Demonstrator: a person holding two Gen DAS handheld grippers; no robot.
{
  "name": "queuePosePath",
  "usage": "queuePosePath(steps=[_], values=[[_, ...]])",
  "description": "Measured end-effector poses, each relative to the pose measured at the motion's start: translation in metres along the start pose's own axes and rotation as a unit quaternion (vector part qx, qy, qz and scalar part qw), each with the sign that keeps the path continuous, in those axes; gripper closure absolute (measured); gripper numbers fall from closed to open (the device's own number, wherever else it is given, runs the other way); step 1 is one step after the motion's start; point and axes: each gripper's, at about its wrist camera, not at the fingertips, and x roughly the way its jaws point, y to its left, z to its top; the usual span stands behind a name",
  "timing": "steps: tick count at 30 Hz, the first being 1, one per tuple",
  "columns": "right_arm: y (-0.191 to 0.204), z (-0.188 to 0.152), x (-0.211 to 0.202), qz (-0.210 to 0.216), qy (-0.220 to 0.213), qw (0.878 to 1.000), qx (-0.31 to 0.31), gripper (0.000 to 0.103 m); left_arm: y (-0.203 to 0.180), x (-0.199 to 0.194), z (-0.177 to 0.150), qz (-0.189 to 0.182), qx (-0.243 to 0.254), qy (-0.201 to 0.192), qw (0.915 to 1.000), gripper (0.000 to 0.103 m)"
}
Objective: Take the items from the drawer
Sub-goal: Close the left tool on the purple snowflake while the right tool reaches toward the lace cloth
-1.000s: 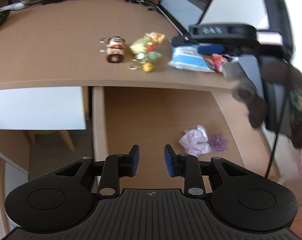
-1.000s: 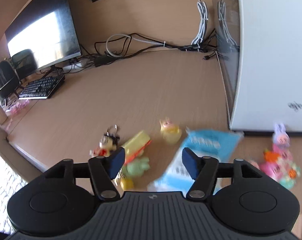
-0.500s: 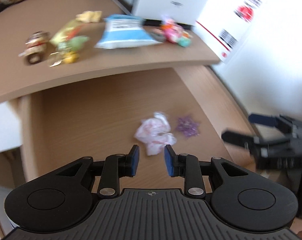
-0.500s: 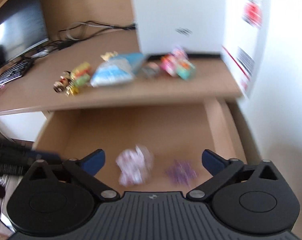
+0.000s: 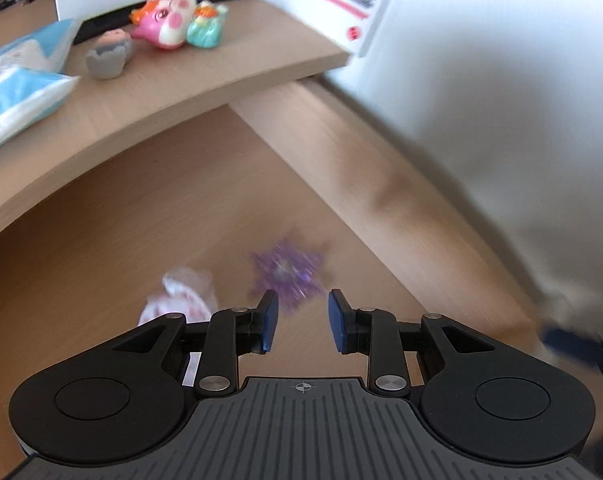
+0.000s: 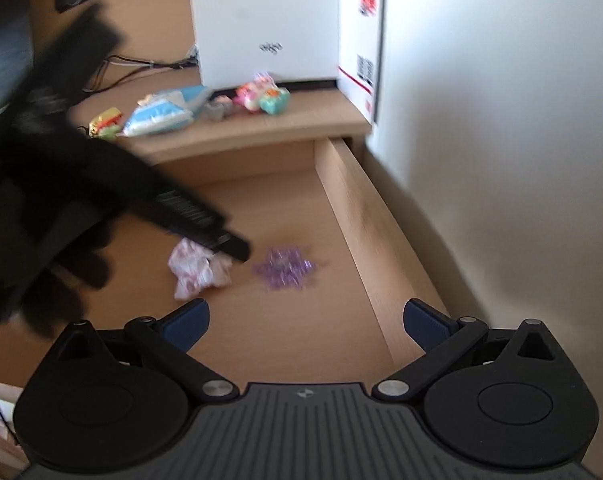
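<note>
The left gripper [image 5: 299, 317], jaws narrowly parted and empty, hung over the purple trinket [image 5: 287, 274] near the drawer's [image 6: 341, 204] right wall. The right gripper [image 6: 305, 322] waited wide open. Next, probably, straddle the trinket and close.

Left tool [image 5: 299, 320] narrowly parted; right tool [image 6: 306, 322] spread wide.

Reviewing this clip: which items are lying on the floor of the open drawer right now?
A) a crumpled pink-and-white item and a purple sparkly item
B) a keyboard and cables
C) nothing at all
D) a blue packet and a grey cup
A: the crumpled pink-and-white item and the purple sparkly item lie side by side on the drawer floor, ahead of the left gripper.
</note>
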Motion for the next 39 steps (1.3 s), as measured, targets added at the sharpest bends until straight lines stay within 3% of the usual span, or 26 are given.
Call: queuePosePath(steps=[3,5,14,19,28,36,39], values=[[-0.005,-0.008,0.002,-0.005,0.010,1.000,0.023,0.000,-0.001,0.024,0.006,0.050,0.008,0.000,0.9987,0.073],[-0.007,-0.012,0.000,-0.003,0.002,0.999,0.033,0.000,-0.003,0.036,0.007,0.064,0.014,0.004,0.9979,0.073],[-0.013,-0.013,0.003,0.019,-0.002,0.998,0.057,0.000,-0.017,0.064,0.001,0.072,0.047,0.019,0.9961,0.072],[-0.031,-0.011,0.004,0.085,0.009,0.989,0.116,0.000,-0.021,0.067,0.007,0.055,0.063,0.016,0.9964,0.072],[-0.007,-0.017,0.003,0.048,0.016,0.998,0.049,0.000,-0.024,0.069,0.010,0.040,0.102,-0.008,0.9940,0.072],[-0.018,-0.018,-0.001,0.080,0.019,0.996,0.044,0.000,-0.021,0.067,0.004,0.007,0.157,-0.037,0.9869,0.070],[-0.016,-0.012,0.001,0.086,0.041,0.995,0.007,0.000,-0.016,0.066,0.006,-0.022,0.156,-0.028,0.9872,0.062]])
